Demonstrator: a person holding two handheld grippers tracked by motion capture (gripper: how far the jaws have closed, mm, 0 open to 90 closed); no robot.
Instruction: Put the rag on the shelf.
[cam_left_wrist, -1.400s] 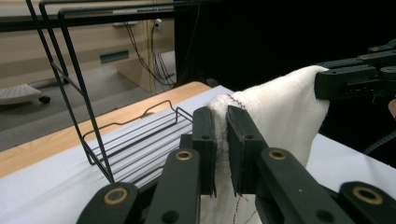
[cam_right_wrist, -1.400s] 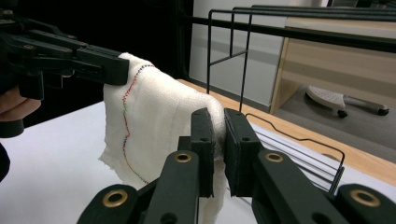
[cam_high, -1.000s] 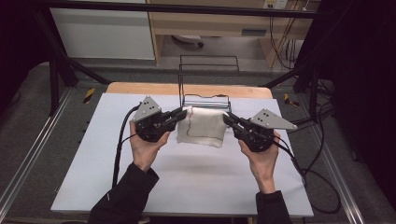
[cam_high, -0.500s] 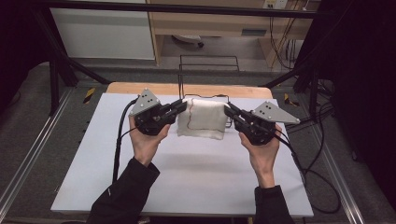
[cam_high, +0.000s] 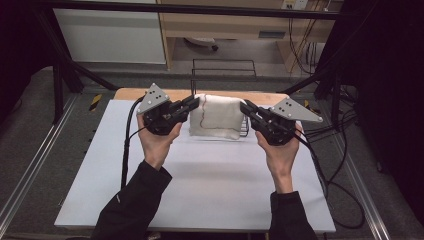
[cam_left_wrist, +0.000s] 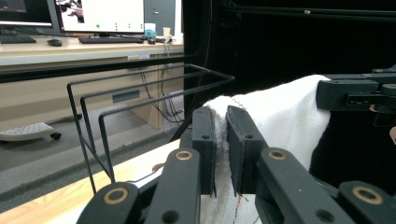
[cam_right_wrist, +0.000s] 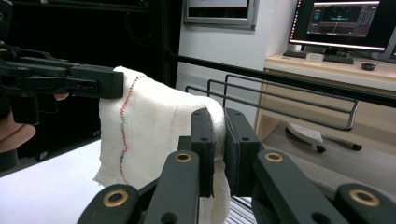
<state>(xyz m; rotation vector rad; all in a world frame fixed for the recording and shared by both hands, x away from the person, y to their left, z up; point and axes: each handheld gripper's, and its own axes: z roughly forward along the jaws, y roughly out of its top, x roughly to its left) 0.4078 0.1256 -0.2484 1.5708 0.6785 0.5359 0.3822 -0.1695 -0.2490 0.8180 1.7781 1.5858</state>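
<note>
In the high view a white cloth (cam_high: 216, 116) hangs in the upper middle of the frame, stretched between the two grippers above the far edge of the white table (cam_high: 200, 185). The left gripper (cam_high: 192, 103), held up in the person's left hand (cam_high: 155, 142), sits just left of centre with its jaws pressed onto the cloth's upper left corner; the right gripper (cam_high: 246, 107), in the right hand (cam_high: 280, 152), mirrors it just right of centre — clamped on the upper right corner. The cloth droops between them, and a thin coloured line of stitching runs down its left part. Directly behind it, toward the top of the frame, stands a black wire rack (cam_high: 223, 70) at the table's wooden far edge. In the left gripper view the two black jaws rise from the bottom centre with white fabric pinched between them, the cloth (cam_left_wrist: 280, 112) spreading to the right and the rack's bars (cam_left_wrist: 140, 93) at centre left. The right gripper view shows the same pinch at bottom centre — the cloth (cam_right_wrist: 159, 121) spreads left toward the other gripper (cam_right_wrist: 109, 84), which is closed on its far corner.
</note>
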